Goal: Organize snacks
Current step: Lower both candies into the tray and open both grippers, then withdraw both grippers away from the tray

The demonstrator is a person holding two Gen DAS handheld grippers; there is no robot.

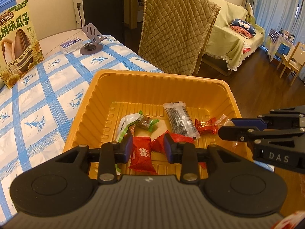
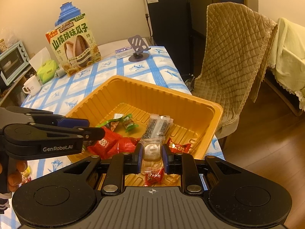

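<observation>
A ribbed orange tray [image 1: 152, 80] [image 2: 164, 93] sits on the blue-checked tablecloth and holds several wrapped snacks: red candies [image 1: 206, 126], a green-wrapped candy [image 1: 147, 123] and a clear bar of dark seeds [image 1: 180, 121] [image 2: 158, 126]. My left gripper [image 1: 148, 149] hovers over the tray's near side, its jaws open with a red packet [image 1: 142, 153] [image 2: 103, 143] lying between them. My right gripper [image 2: 152, 155] is shut on a clear-wrapped pale snack [image 2: 152, 148] above the tray's near edge. It enters the left wrist view from the right [image 1: 247, 129].
A large sunflower-seed bag [image 2: 75, 45] [image 1: 17, 43], a phone stand [image 2: 137, 47] [image 1: 92, 40], a white mug [image 2: 31, 85], a green tissue pack [image 2: 46, 70] and a toaster oven [image 2: 12, 61] stand at the back. A chair draped with a quilted cover [image 2: 236, 57] stands beside the table's right edge.
</observation>
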